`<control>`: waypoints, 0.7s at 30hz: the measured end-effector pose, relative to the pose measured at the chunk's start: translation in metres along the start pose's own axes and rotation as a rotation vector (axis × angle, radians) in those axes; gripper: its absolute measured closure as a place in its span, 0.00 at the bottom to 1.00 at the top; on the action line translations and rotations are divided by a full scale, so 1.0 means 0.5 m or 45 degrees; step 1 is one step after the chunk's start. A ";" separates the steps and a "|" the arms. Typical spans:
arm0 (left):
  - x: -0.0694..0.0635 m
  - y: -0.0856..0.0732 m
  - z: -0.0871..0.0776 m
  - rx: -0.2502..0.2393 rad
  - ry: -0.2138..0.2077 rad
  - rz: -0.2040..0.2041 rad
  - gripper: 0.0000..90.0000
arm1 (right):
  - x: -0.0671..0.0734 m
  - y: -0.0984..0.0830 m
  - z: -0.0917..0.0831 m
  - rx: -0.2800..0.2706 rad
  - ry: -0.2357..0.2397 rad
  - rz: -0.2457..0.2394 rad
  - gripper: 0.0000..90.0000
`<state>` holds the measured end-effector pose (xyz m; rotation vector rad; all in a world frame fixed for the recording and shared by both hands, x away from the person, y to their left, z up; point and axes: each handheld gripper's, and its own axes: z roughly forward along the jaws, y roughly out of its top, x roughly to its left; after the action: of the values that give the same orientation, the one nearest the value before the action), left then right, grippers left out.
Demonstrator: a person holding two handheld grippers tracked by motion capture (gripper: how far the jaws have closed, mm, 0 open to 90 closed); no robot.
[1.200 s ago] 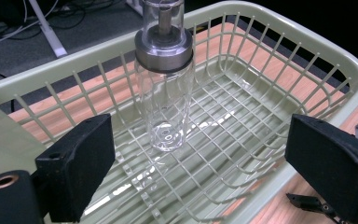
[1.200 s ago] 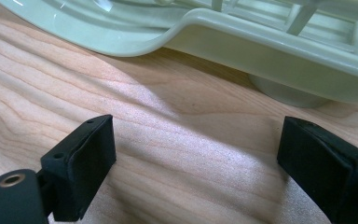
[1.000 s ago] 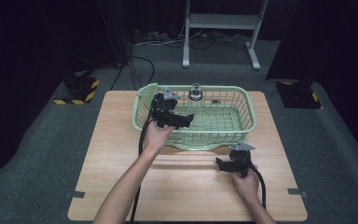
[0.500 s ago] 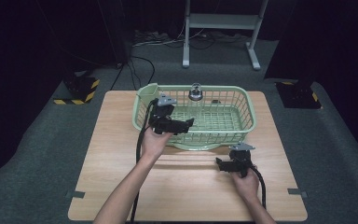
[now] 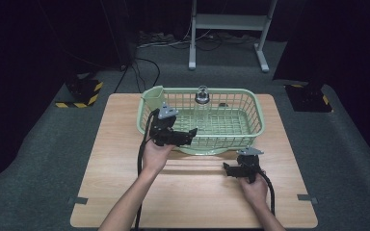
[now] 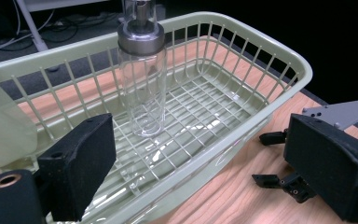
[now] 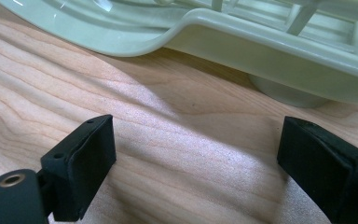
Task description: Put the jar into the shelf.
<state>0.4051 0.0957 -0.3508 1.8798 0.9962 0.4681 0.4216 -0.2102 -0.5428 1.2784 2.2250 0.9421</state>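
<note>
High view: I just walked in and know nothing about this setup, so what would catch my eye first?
A pale green basket sits at the far middle of the wooden table, with a clear glass bottle upright by its back wall. Two hands hold black grippers: the left gripper open at the basket's near-left rim, the right gripper open, low over bare wood.

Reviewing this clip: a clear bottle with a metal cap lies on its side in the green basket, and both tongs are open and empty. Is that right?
Not quite. The bottle stands upright in the basket, against its far wall; it does not lie on its side. The left gripper view shows this plainly. The rest holds: the left tongs and right tongs are both open and empty.
</note>
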 end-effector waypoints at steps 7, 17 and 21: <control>-0.009 -0.016 -0.014 -0.011 0.025 0.033 0.11 | 0.000 0.000 0.000 -0.001 0.000 0.003 0.12; -0.014 -0.044 -0.028 -0.017 0.041 0.036 0.11 | 0.000 0.000 0.000 -0.001 0.000 0.002 0.12; -0.017 -0.060 -0.032 -0.019 0.051 0.035 0.11 | 0.000 0.000 0.000 -0.001 0.001 0.003 0.12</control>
<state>0.3762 0.1050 -0.3679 1.8796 0.9914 0.5296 0.4216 -0.2100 -0.5428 1.2804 2.2237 0.9442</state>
